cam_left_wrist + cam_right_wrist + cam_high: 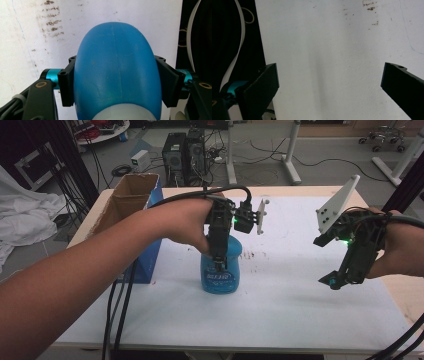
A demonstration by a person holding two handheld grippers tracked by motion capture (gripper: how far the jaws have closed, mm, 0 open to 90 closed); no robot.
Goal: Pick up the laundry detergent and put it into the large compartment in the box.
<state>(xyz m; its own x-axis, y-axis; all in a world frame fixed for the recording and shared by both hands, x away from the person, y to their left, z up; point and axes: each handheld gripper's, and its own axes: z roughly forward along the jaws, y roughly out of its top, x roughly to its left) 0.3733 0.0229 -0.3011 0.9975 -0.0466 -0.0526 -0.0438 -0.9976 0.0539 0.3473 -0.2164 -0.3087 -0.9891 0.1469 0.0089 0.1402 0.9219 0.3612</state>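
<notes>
A blue plastic bottle (220, 275) with a printed label stands upright on the white table cover (280, 300), near the middle. My left gripper (219, 260) comes down on it from above and is shut on its upper body. In the left gripper view the bottle's rounded blue shoulder (116, 67) sits between the two black jaws, which press its sides. My right gripper (336, 279) hangs open above the right part of the table, holding nothing. In the right gripper view its jaws stand wide apart over the bare white cover (329, 50).
An open cardboard box (131, 195) with a blue side stands at the table's left, close to my left forearm. Dark smudges (250, 255) mark the cover behind the bottle. Computer towers (185, 152) and cables sit on the floor beyond the far edge.
</notes>
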